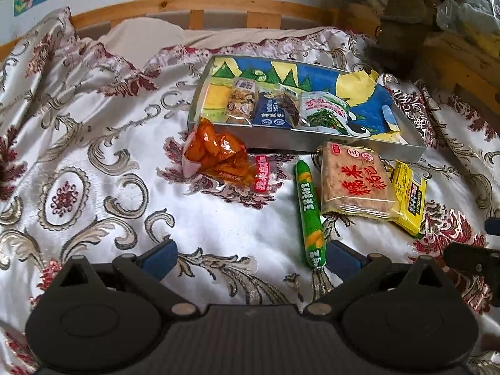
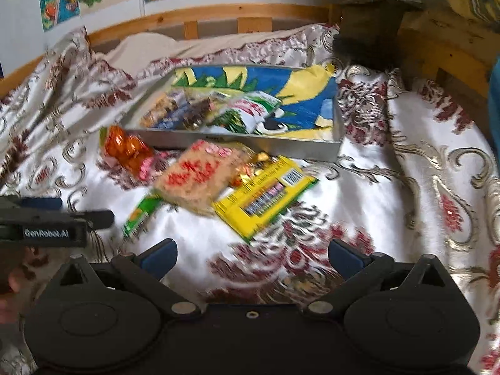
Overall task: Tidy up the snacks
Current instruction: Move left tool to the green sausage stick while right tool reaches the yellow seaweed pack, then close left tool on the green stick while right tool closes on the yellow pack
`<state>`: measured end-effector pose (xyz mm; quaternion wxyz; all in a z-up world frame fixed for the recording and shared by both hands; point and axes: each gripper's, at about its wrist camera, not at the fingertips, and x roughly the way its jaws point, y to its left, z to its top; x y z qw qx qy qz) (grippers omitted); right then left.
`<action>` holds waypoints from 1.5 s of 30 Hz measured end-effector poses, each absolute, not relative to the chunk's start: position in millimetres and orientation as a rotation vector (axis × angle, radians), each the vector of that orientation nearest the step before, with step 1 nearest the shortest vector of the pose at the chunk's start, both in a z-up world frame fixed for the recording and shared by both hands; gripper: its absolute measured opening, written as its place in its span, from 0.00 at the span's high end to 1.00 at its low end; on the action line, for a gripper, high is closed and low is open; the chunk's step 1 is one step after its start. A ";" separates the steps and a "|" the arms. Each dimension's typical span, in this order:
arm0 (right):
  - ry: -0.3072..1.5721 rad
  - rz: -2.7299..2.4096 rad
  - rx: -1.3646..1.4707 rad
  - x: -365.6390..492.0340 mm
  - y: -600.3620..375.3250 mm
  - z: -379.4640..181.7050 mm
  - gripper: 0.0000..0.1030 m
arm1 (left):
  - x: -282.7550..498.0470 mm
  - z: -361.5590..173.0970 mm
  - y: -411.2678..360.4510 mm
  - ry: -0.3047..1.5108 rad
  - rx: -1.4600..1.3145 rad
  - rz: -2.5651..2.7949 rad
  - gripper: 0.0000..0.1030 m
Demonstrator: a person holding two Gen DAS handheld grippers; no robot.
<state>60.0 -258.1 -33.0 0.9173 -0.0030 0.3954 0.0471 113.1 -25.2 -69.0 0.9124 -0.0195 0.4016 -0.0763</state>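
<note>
Both grippers, left gripper [image 1: 250,256] & right gripper [image 2: 251,256], open, empty, w/ snacks beyond.

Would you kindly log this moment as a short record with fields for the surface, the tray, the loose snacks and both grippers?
surface: patterned bedspread
tray: shallow, grey-walled, colourful lining, several snack packets lined up inside
loose snacks, all on the bedspread in front of the tray: orange packet, green sausage stick, rice cracker pack, yellow packet
left gripper: open, empty, near the green sausage stick
right gripper: open, empty, near the yellow packet
</note>
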 end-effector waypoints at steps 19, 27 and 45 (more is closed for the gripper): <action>0.710 -0.094 0.081 112.6 -261.6 -54.6 0.13 | 138.8 -83.7 -47.8 0.852 -0.095 -0.366 0.15; 0.773 -0.118 0.147 133.6 -259.4 -72.7 0.22 | 144.0 -89.3 -51.2 0.861 -0.061 -0.375 0.44; 0.841 -0.046 0.054 133.4 -236.2 -78.4 0.41 | 153.4 -88.4 -38.6 0.975 -0.196 -0.354 0.82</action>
